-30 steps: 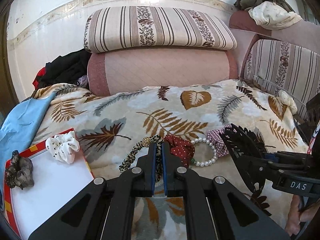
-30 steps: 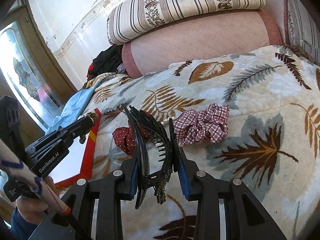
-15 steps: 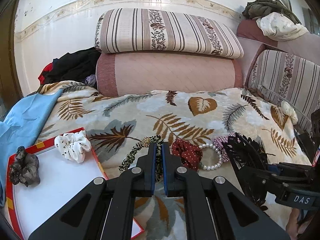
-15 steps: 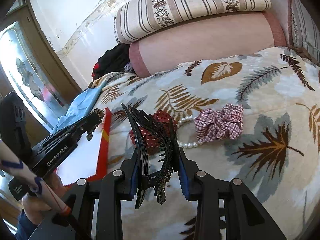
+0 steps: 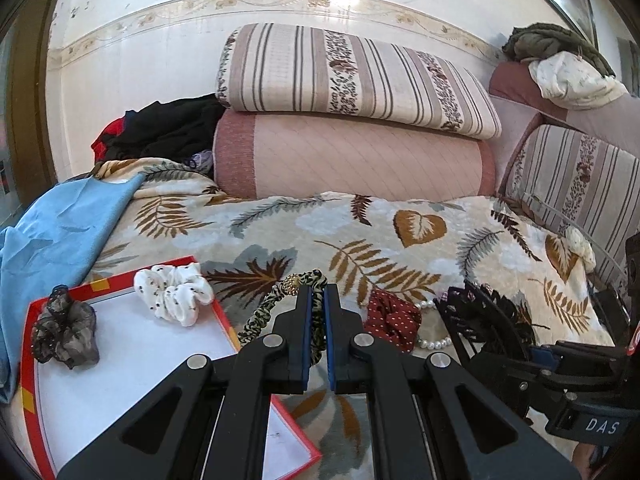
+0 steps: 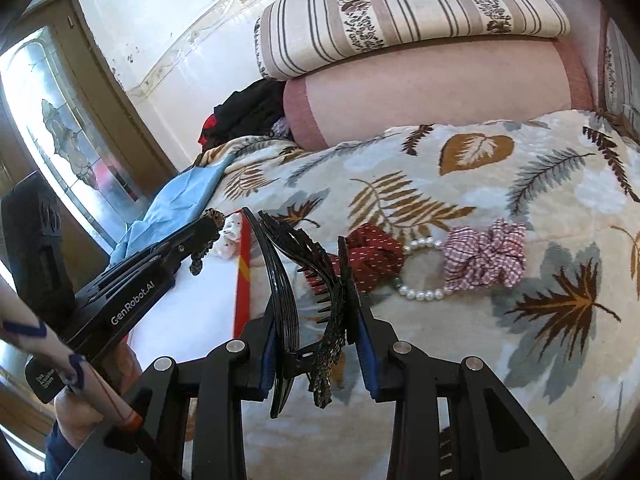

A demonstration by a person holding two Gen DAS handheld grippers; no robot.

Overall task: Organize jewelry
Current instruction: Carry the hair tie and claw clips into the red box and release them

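From the left wrist, the left tongs (image 5: 316, 292) are pinched nearly closed on a leopard-print hair band (image 5: 276, 300), lifted beside the red-rimmed tray (image 5: 212, 312) (two scrunchies lie on it). From the right wrist, the right tongs (image 6: 316, 272) grip a black hair claw (image 6: 304, 280) at a narrow gap, above the bed (image 6: 520, 184); a pearl bracelet (image 6: 420, 292) lies between two scrunchies ahead.

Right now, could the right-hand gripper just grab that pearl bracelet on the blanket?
Probably not yet. The right gripper is shut on a black claw clip, so its jaws are occupied. The pearl bracelet lies uncovered between two scrunchies, but the clip must be set down first.
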